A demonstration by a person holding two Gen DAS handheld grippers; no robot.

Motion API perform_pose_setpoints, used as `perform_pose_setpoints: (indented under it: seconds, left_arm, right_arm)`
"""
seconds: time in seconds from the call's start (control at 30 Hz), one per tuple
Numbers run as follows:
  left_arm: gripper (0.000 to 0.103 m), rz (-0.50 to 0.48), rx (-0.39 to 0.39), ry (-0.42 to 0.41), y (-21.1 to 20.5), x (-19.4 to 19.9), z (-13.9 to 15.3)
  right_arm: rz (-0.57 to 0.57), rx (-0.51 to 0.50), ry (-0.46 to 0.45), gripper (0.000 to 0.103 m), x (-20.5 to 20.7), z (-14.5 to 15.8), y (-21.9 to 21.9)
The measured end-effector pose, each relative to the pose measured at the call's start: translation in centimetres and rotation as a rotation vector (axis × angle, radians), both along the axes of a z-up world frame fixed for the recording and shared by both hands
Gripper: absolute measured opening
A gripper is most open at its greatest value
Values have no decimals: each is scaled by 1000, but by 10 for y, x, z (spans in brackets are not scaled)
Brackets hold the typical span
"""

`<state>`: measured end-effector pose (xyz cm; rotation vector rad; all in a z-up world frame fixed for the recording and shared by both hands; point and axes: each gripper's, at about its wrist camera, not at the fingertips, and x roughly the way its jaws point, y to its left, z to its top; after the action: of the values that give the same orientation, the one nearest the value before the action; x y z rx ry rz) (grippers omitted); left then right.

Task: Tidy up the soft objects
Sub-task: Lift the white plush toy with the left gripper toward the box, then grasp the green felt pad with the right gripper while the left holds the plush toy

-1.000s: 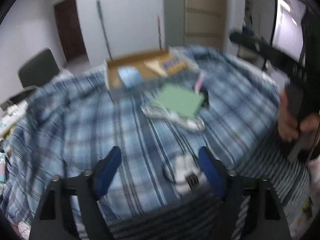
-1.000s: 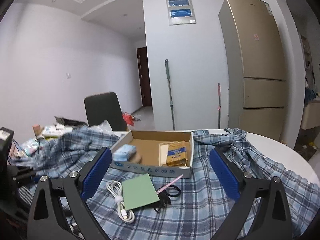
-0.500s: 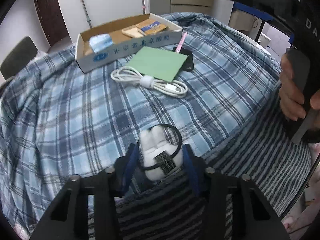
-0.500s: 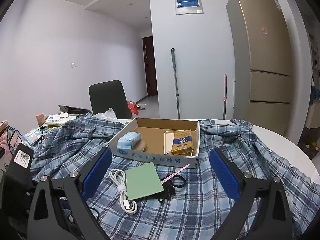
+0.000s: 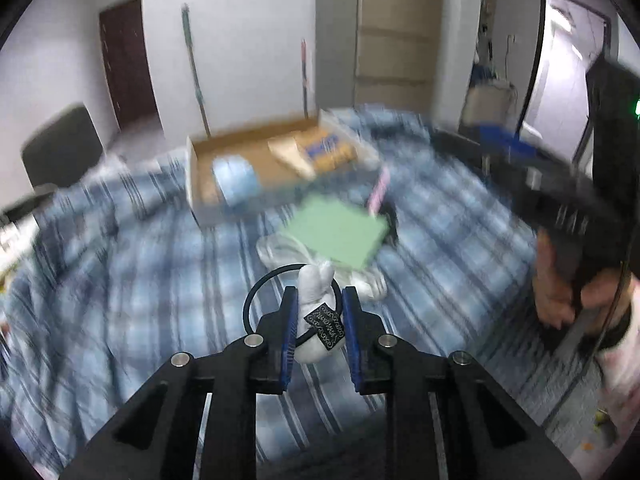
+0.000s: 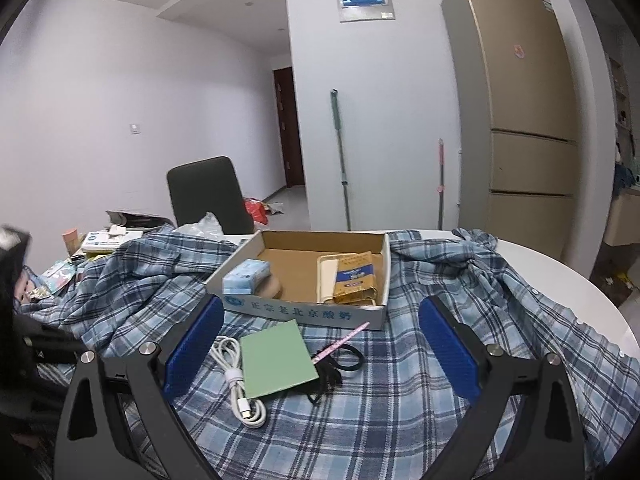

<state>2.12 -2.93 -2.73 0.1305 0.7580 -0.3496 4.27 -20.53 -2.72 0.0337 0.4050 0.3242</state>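
My left gripper is shut on a small white plush toy with a black hair-tie loop and a black tag, held above the blue plaid cloth. My right gripper is open and empty, held above the cloth in front of the cardboard box. The box holds a blue tissue pack and a gold-and-blue packet.
On the cloth lie a green notepad, a coiled white cable, a pink pen and a black hair tie. A dark chair and clutter stand at the left. A fridge stands behind.
My left gripper closed on the white plush toy and lifted it off the cloth, tilting up toward the box. My right gripper stayed open and hardly moved.
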Motion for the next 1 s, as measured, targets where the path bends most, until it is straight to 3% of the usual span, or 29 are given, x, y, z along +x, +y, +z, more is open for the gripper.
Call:
perform_pose_setpoints:
  seconds: [0.23, 0.4, 0.5, 0.6, 0.7, 0.83, 1.0]
  left_arm:
    - [23, 89, -80, -306, 6, 18, 30]
    - [23, 106, -119, -405, 12, 31, 35]
    - [23, 121, -117, -418, 18, 36, 27]
    - [23, 149, -140, -395, 29, 41, 15]
    - [23, 189, -181, -371, 41, 46, 14]
    - [23, 229, -186, -351, 51, 50, 9]
    - [23, 240, -193, -351, 54, 49, 9]
  right_arm:
    - [-26, -14, 94, 98, 18, -9, -1]
    - [-8, -44, 125, 96, 23, -13, 6]
    - [52, -76, 157, 91, 29, -14, 14]
    - [210, -176, 203, 80, 39, -19, 35]
    - [218, -259, 235, 79, 52, -28, 54]
    - [227, -261, 341, 75, 77, -44, 71]
    - [250, -351, 385, 69, 88, -69, 93]
